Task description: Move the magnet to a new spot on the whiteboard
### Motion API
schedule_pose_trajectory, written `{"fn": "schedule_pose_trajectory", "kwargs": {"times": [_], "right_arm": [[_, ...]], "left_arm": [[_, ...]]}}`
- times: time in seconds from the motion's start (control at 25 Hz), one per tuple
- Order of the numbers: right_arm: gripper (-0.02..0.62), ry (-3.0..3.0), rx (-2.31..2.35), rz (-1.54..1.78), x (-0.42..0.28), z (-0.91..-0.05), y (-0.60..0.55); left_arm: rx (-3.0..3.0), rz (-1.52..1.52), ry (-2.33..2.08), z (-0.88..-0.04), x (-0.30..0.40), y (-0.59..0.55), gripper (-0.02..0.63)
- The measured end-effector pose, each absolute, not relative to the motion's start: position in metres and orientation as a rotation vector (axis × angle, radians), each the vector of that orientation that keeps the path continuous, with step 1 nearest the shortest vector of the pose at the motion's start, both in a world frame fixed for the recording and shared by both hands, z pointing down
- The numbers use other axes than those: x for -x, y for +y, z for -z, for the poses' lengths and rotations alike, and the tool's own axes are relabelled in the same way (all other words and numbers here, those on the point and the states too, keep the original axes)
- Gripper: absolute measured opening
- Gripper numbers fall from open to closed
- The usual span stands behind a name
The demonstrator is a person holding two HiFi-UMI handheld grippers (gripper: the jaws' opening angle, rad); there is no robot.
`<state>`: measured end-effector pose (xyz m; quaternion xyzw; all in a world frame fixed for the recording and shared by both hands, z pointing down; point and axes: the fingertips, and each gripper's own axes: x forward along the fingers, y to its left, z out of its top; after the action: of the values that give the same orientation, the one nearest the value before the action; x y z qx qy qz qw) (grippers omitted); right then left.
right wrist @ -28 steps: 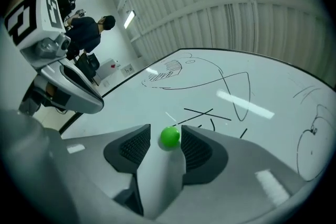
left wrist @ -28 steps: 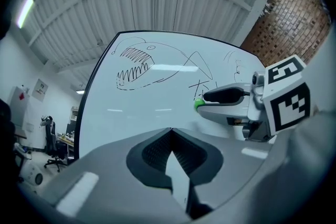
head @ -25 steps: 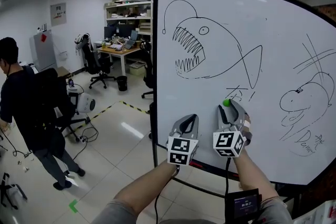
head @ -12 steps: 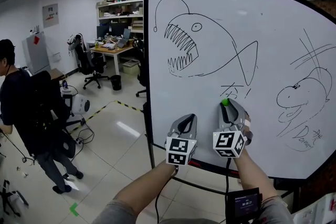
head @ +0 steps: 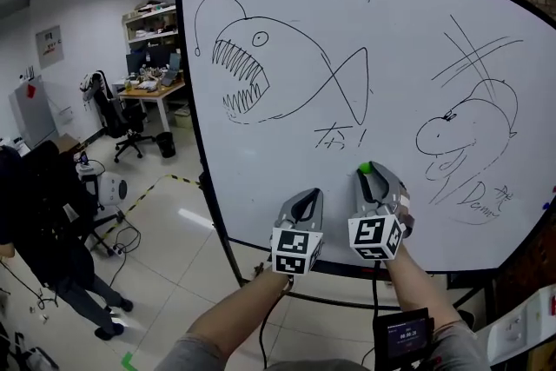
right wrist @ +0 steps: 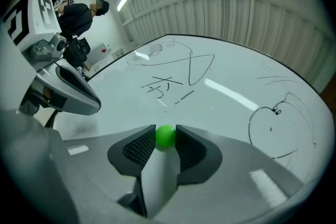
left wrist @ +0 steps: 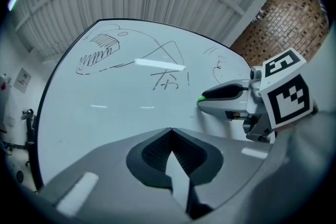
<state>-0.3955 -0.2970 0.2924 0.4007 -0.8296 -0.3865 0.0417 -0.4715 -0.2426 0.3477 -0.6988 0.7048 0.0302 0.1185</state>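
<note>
Since my right claw (right wrist: 163, 139) has just closed on the green magnet (right wrist: 166, 135), low on the whiteboard's (head: 347, 30) middle, a slack pinch could let that round bead squirt free or smear the fish drawing (head: 252, 74). My left claw (head: 306, 202), shut and empty, sits just left; nothing bars the bare board.
</note>
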Motion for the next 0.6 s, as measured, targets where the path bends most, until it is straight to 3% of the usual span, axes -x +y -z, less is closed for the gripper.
{"fn": "schedule_pose_trajectory", "kwargs": {"times": [0.6], "right_arm": [[0.126,-2.450,-1.422,1.100,0.219,-0.299,-0.344]], "left_arm": [[2.223,-0.053,1.825,-0.348,0.294,-0.314,0.000]]}}
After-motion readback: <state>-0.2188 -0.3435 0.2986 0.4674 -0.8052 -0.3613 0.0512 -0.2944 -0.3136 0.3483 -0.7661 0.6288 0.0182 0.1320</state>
